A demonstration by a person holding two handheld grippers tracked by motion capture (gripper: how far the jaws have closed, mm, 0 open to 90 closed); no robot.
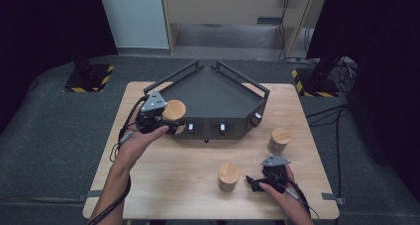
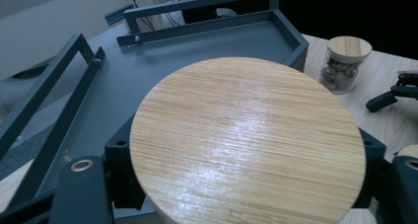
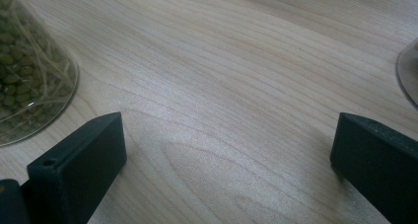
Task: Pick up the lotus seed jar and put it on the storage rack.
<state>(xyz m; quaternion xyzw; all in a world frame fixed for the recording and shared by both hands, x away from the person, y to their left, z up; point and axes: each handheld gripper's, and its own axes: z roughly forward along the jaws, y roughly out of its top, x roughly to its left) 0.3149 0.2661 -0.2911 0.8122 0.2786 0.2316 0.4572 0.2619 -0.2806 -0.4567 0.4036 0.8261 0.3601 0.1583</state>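
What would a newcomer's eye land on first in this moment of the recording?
Most likely the dark angular tray at the back of the wooden table, with the left gripper clamped on a wooden-lidded jar held at the tray's front left corner. Two more lidded jars stand on the table, one near the middle and one at the right, and the right gripper rests open beside the middle one.

Round bamboo lid (image 2: 246, 140) of a jar, clamped between the left hand-held gripper (image 2: 241, 184)'s black jaws, above a dark grey tray (image 2: 148, 66). Beyond: lidded glass jar (image 2: 345, 63) on the pale desk (image 2: 394, 120).
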